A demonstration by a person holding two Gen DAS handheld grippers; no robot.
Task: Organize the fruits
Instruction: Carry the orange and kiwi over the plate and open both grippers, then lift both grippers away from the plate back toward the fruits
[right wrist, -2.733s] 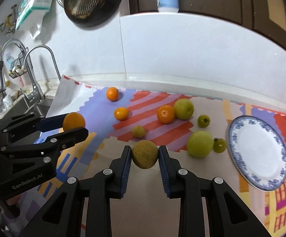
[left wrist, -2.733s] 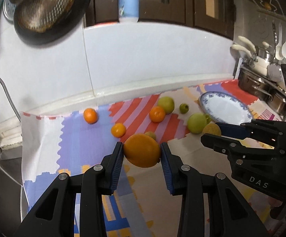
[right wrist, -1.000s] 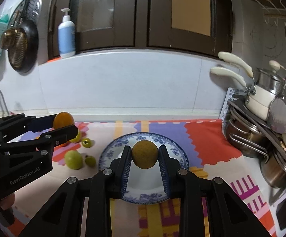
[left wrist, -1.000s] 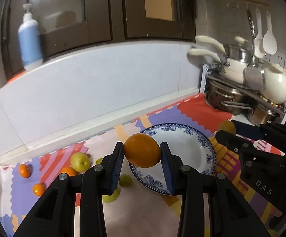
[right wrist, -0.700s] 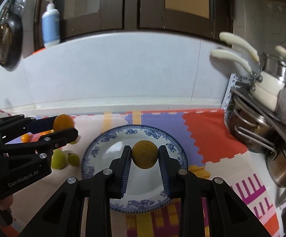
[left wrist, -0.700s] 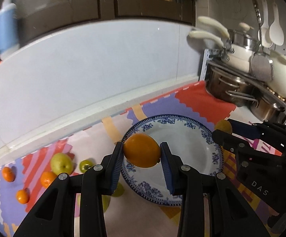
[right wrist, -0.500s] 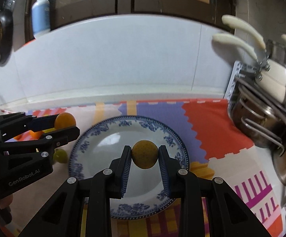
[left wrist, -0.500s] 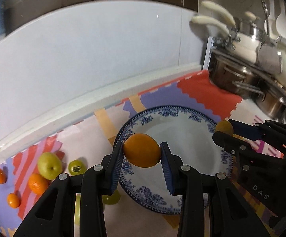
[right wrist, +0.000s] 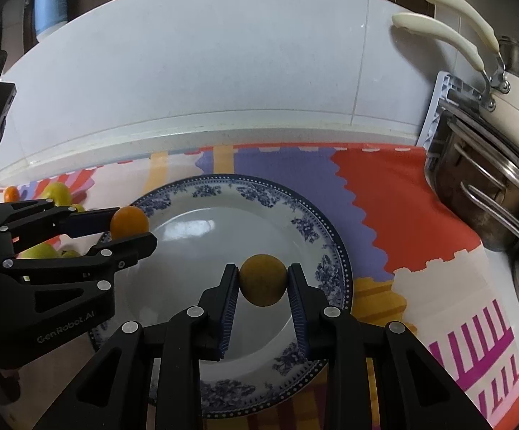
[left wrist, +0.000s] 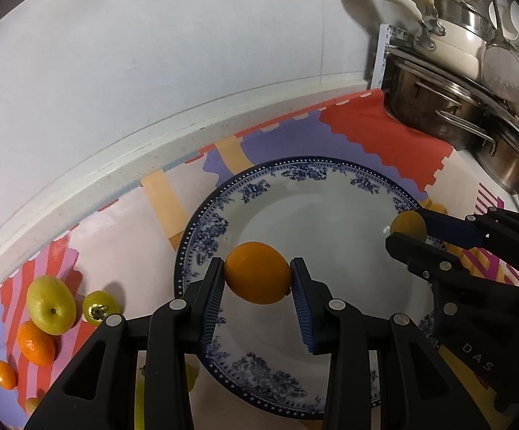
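Note:
My left gripper (left wrist: 257, 279) is shut on an orange (left wrist: 257, 273) and holds it above the left part of the blue-patterned white plate (left wrist: 334, 193). My right gripper (right wrist: 263, 281) is shut on a brownish-yellow round fruit (right wrist: 263, 279) above the right part of the same plate (right wrist: 202, 193). In the right wrist view the left gripper (right wrist: 130, 227) with its orange (right wrist: 129, 220) is at the plate's left rim. In the left wrist view the right gripper (left wrist: 408, 231) with its fruit (left wrist: 407, 225) is at the plate's right rim.
Loose fruit lies on the patterned mat left of the plate: a yellow-green apple (left wrist: 51, 304), a small green fruit (left wrist: 98, 308) and several small oranges (left wrist: 35, 342). Steel pots (left wrist: 453, 107) stand at the right. A white tiled wall (right wrist: 223, 71) runs behind.
Both grippers have carried their fruits from the left of the mat to over the plate and have come lower and closer to it. Both stay shut on their fruits.

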